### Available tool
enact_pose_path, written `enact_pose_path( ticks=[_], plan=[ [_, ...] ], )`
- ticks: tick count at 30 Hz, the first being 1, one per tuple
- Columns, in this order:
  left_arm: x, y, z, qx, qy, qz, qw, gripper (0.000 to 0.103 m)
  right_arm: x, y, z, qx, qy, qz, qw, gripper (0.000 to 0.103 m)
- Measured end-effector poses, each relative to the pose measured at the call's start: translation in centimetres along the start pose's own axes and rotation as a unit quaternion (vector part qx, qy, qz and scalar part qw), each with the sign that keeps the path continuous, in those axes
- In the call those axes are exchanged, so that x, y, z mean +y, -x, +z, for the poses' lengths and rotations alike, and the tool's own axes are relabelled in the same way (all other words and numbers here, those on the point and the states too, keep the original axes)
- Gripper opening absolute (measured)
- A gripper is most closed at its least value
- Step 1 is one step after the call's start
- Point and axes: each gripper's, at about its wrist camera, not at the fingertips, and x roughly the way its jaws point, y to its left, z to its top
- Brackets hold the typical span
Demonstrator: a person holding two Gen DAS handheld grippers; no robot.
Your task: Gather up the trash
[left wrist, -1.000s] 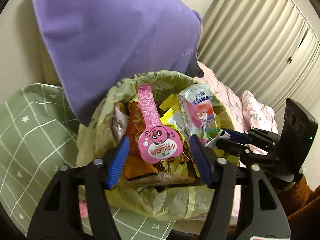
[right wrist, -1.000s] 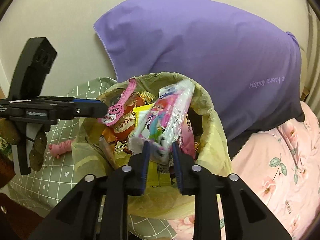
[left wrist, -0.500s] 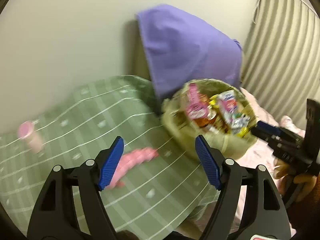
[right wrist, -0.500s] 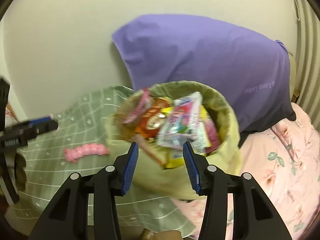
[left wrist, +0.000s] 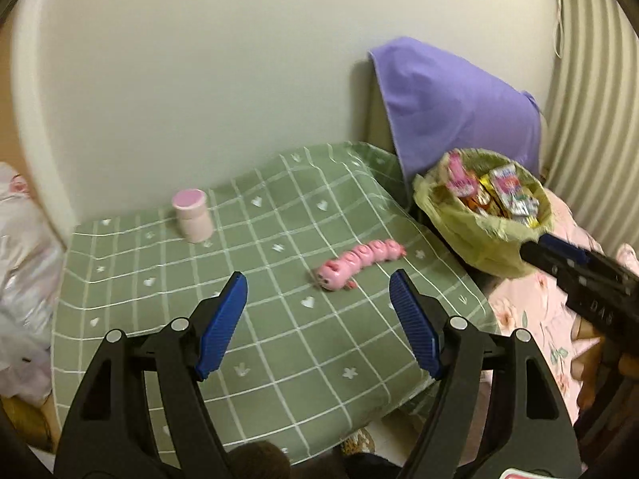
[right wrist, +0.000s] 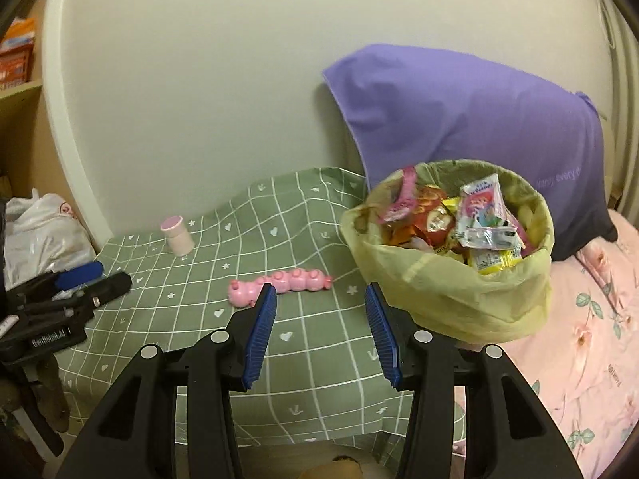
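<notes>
Both grippers back off bin (right wrist: 459, 303) vs 1 s ago. R gripper (right wrist: 321, 325) just opened, tissue pack (right wrist: 481, 215) dropped in; L gripper (left wrist: 319, 321) wide, empty, over green cloth (left wrist: 279, 351).

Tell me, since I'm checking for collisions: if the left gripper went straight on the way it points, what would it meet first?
Probably the pink caterpillar toy, lying on the green checked cloth just beyond the open left gripper; depth is uncertain, so the cloth might come first.
</notes>
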Motion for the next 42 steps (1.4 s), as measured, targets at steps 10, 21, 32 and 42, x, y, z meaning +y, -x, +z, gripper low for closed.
enact_pose_path(
  ticks=[10,21,32,42],
  plan=[
    [0.8,1.6,0.4,-0.022,0.008,0.015,0.9996,0.069,2.0,1.2,-0.2,-0.012,0.015,-0.011,1.000,0.044],
    [0.4,2.6,0.8,-0.036,0.005,0.019,0.9992,0.069,2.0,2.0,0.1,-0.026,0.022,-0.014,0.999,0.044],
    [0.2,2.8,1.0,-0.039,0.004,0.013,0.9991,0.069,1.9,2.1,0.2,-0.028,0.025,-0.015,0.999,0.044],
    [0.2,2.8,1.0,-0.039,0.006,0.011,0.9992,0.069,1.4,2.2,0.4,-0.030,0.021,-0.019,0.999,0.044]
  ],
)
